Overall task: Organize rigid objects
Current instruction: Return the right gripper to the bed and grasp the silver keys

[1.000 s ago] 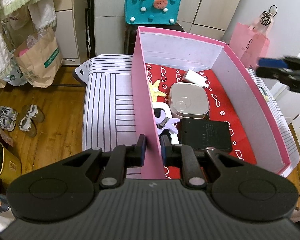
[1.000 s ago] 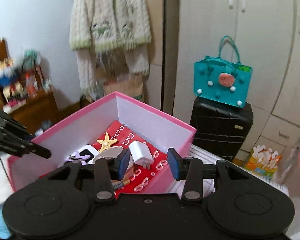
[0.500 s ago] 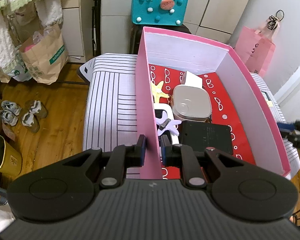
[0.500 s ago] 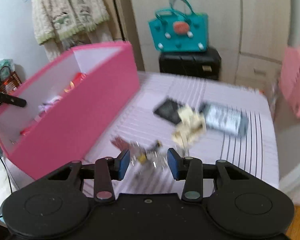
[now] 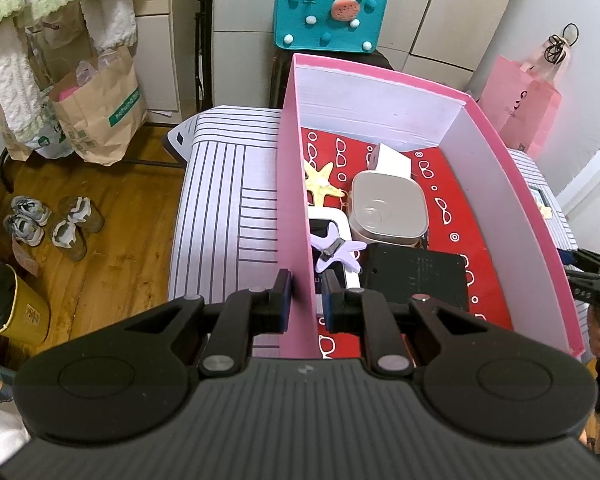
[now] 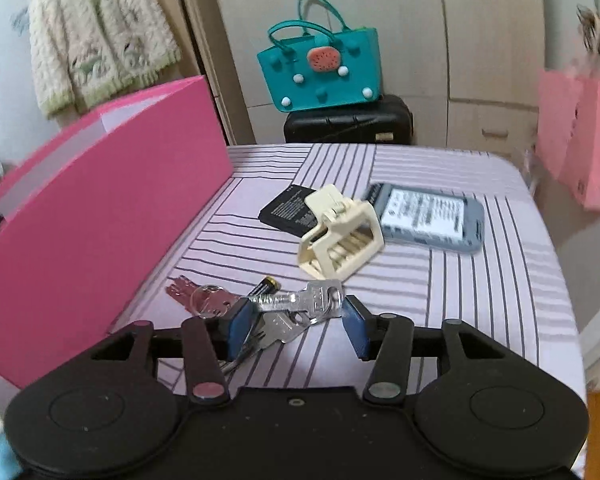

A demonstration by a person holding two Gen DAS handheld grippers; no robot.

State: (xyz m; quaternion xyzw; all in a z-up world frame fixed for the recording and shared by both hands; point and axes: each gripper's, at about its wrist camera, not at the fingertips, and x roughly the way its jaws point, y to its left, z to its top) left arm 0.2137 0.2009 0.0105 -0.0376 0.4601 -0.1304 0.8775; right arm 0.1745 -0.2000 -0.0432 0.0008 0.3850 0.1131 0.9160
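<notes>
The left gripper [image 5: 304, 298] pinches the pink box [image 5: 294, 184] by its left wall, which runs straight away from it. The right gripper [image 6: 294, 326], fingers spread, brackets a bunch of keys [image 6: 288, 308] lying crosswise on the striped tabletop [image 6: 480, 280], right of the box

- The white phone [image 5: 331, 227] in the pink box [image 5: 496, 184] lies mostly under a lilac hair clip [image 5: 337, 251] and behind the box's wall.
- The right tool [image 5: 594, 276] is cut off by the left wrist view's edge.
- Print on the grey device [image 6: 428, 216] is too blurred to read.
- The battery [image 6: 265, 285] hides partly behind the keys [image 6: 288, 312].
- The black battery pack [image 6: 290, 210] sits partly under the cream clip [image 6: 340, 236].
</notes>
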